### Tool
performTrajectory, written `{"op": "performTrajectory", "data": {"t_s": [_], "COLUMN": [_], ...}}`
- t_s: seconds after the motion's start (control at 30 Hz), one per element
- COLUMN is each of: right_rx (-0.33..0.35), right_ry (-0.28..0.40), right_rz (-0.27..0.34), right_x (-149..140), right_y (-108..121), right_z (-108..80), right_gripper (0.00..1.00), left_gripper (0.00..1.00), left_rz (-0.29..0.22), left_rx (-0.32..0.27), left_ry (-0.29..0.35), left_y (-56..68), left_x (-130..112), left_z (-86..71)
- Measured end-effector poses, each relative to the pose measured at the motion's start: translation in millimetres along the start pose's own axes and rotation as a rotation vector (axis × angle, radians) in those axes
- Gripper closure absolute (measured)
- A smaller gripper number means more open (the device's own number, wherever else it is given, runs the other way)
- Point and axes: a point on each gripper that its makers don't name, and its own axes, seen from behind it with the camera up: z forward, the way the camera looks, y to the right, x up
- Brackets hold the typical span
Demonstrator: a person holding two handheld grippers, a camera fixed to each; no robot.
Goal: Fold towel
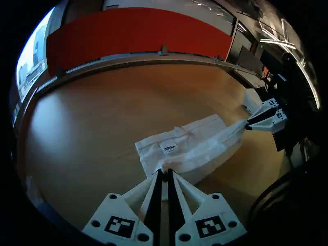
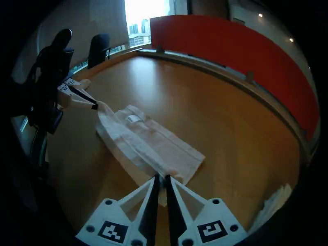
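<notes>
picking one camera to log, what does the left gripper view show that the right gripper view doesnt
Left gripper view: ceiling light strips at the upper right.
Right gripper view: dark office chairs beyond the table's far end.
Both: the white towel with its label on the wooden table, the red partition, a window, and the left gripper and right gripper, each shut on a towel edge.

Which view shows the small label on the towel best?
The left gripper view: the label lies near the camera, unobstructed, on the towel. The right gripper view shows it too, but smaller and farther off.
</notes>
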Motion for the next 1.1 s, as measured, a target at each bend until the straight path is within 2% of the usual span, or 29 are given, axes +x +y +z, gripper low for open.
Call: {"op": "performTrajectory", "data": {"t_s": [0.3,0.43,0.5,0.77,0.83,0.9,0.97,1.03,1.1], "right_rx": [-0.013,-0.044,-0.057,-0.080,-0.091,-0.104,-0.115,-0.121,-0.124], "right_ry": [-0.028,-0.031,-0.037,-0.045,-0.046,-0.047,-0.045,-0.042,-0.036], "right_rz": [0.007,0.011,0.014,0.021,0.023,0.025,0.026,0.024,0.020], "right_x": [-7,-6,-6,-5,-4,-3,-3,-1,1], "right_y": [12,23,28,38,42,46,49,51,52], "right_z": [21.9,31.5,35.6,43.2,44.2,44.9,44.9,44.4,43.6], "right_gripper": [0.85,0.75,0.73,0.65,0.64,0.52,0.37,0.31,0.19], "left_gripper": [0.90,0.80,0.76,0.74,0.71,0.67,0.65,0.62,0.56], "left_rz": [-0.018,-0.015,-0.009,0.005,0.002,-0.002,-0.004,-0.005,-0.006], "left_rx": [0.022,0.051,0.065,0.104,0.111,0.118,0.124,0.129,0.132], "left_ry": [-0.012,-0.013,-0.015,-0.015,-0.013,-0.010,-0.005,-0.002,0.000], "left_y": [-10.8,-18.4,-22.3,-33.9,-36.3,-38.8,-40.8,-42.4,-43.6], "left_x": [-2,0,1,7,8,9,11,11,11], "left_z": [23.8,32.7,37.1,44.2,44.1,43.3,41.8,40.0,38.2]}}
